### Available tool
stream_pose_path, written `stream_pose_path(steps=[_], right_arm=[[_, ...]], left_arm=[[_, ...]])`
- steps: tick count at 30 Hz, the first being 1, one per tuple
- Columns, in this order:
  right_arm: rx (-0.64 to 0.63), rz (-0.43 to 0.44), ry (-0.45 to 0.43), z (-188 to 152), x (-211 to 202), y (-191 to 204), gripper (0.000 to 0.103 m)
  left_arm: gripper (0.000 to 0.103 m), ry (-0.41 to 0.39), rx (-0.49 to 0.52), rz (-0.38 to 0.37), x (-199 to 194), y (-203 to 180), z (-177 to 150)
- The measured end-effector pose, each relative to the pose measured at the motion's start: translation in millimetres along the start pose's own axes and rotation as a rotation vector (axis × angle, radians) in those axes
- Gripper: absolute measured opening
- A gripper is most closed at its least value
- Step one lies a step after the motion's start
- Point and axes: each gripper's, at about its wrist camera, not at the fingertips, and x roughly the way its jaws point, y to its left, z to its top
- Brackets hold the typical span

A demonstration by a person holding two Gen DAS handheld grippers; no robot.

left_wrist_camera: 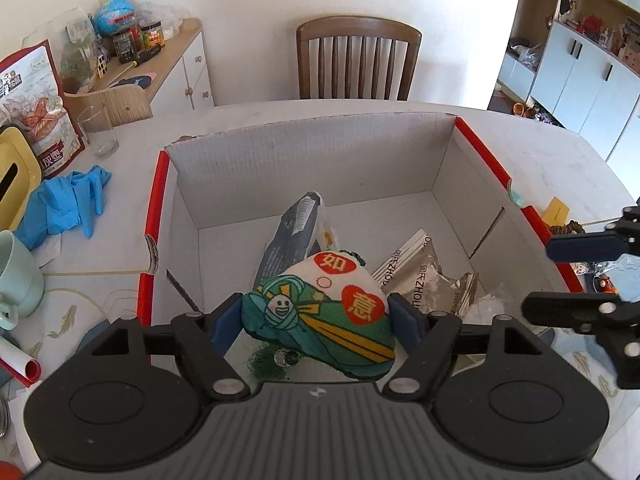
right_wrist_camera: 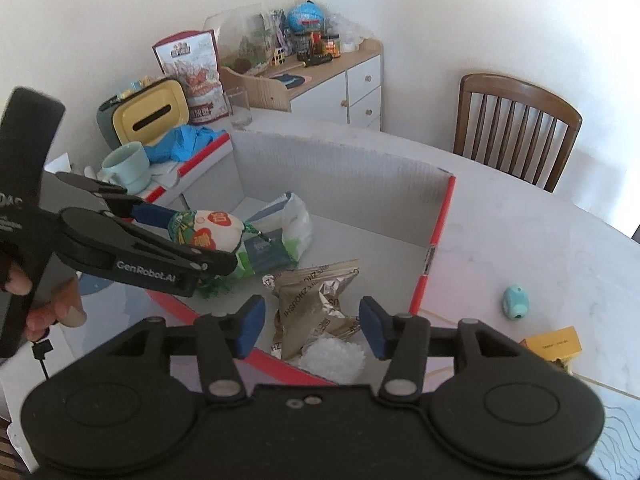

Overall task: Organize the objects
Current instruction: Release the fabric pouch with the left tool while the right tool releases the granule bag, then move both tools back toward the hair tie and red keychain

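The pouch (left_wrist_camera: 320, 316) is a small stuffed cloth bag, white on top with red hearts bearing characters, green below with a cartoon face and yellow stripes, a green tassel beneath. The left tongs (left_wrist_camera: 318, 322) are clamped on it, holding it over the near part of the box (left_wrist_camera: 312, 152), a white carton with red edges on the table (left_wrist_camera: 520, 152). Below lie a dark packet (left_wrist_camera: 292, 232), a silver packet (right_wrist_camera: 316, 300) and a white clump (right_wrist_camera: 332, 356). The right tongs (right_wrist_camera: 312, 330) are apart, empty, over the box's near right corner.
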Motion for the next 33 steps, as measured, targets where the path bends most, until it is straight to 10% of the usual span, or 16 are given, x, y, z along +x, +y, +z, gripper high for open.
stream_pose_path(steps=[20, 33], right_arm=[[0.044, 0.012, -0.079, -26.5, -77.4, -29.8, 0.065], [0.128, -0.061, -0.101, -75.9, -130.8, -85.2, 0.091]], left_arm=[[0.088, -0.067, -0.008, -0.037, -34.8, -38.1, -2.8], [0.101, -0.138, 0.006, -0.124, -59.0, -100.2, 3.1]])
